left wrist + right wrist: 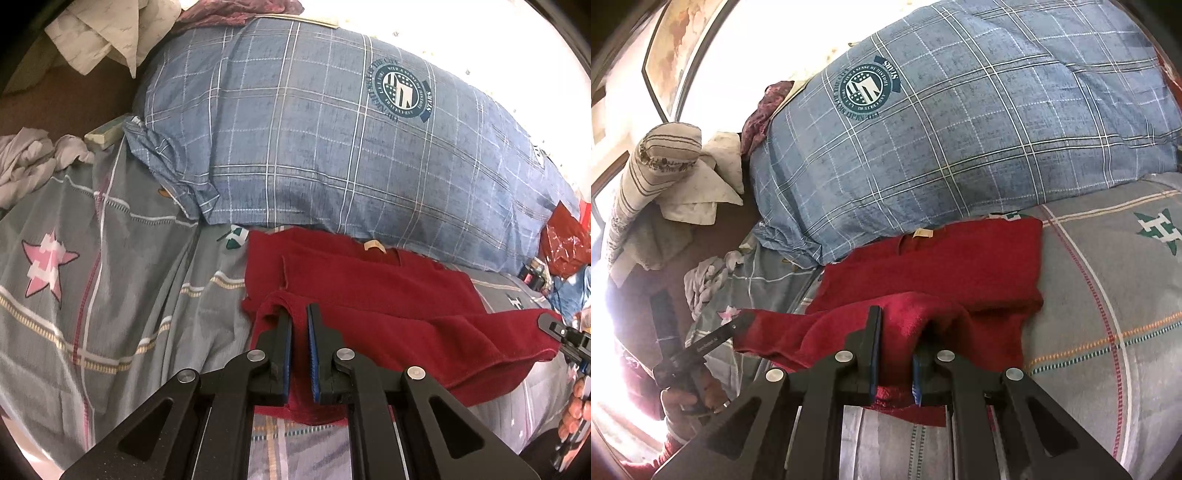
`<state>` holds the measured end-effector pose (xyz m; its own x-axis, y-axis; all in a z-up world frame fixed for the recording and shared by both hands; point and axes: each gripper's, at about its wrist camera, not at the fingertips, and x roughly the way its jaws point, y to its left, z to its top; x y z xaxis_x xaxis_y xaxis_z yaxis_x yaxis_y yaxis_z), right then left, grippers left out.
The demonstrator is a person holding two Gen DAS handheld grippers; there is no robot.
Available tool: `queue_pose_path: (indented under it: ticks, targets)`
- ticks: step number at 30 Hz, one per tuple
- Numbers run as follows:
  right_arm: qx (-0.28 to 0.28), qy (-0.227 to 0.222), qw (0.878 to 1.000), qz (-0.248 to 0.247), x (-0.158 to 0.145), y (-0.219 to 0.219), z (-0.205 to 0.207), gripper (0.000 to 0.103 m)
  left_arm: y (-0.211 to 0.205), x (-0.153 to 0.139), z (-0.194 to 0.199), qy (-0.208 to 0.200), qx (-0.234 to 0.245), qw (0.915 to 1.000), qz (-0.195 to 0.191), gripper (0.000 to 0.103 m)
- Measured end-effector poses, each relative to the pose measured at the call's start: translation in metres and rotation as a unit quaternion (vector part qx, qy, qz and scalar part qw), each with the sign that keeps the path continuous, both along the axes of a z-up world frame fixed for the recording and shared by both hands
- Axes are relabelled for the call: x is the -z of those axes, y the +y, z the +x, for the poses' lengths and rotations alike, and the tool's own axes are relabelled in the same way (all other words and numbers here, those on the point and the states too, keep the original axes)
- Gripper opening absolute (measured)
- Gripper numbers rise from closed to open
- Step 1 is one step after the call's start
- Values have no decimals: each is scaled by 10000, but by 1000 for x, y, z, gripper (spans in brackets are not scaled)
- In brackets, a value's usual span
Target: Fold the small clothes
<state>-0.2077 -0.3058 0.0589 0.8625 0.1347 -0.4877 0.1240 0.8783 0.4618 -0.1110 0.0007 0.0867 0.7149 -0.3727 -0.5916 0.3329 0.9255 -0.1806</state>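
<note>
A dark red garment (373,280) is spread on a bed covered by a grey sheet (110,295) with thin coloured stripes and a pink star (46,264). The garment lies just in front of a large blue checked pillow (332,147), which bears a round dark crest (400,92); the far edge of the garment, with a small pale label (373,245) at the neckline, touches the base of the pillow.

In the left wrist view, the left gripper (299,314) is seen from behind, its black fingers closed to a narrow slit on the near left corner of the garment, with red cloth gathered around the left finger tip. The near edge of the garment is lifted and drawn in a band towards the right, where the right gripper (554,326) is seen at the picture's edge, held by a hand (576,410).

In the right wrist view, the right gripper (897,321) is clamped on a raised fold of the same garment (942,258), the cloth bunched between its fingers and draped over the right one. The lifted edge runs leftwards to the left gripper (738,321), which is held by a hand (690,398) and pinches the far corner.

Crumpled white cloth (33,158) lies at the left of the sheet, pale folded fabric (110,29) is piled beyond the pillow, and a red plastic bag (565,243) sits at the right.
</note>
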Motion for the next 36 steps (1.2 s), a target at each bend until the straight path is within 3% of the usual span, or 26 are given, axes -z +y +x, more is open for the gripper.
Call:
queue_pose_path:
  ticks: [7,21,29,36]
  targets:
    - [44,76,9999,-96,-2,-8,18,12,-14,0,24,-6,-18,9999,107,7]
    - [151,456,9982,-364,3,-43,90,12,-67,15,110,237,-151,9987,422,7]
    - [252,886,9953,-295,28,-67,126,12,-102,40,160,408,-109,9963,744,7]
    - [291,1151,9928,-181,50,-85,146,12,-112,61,190,572,-183,9953,759,7]
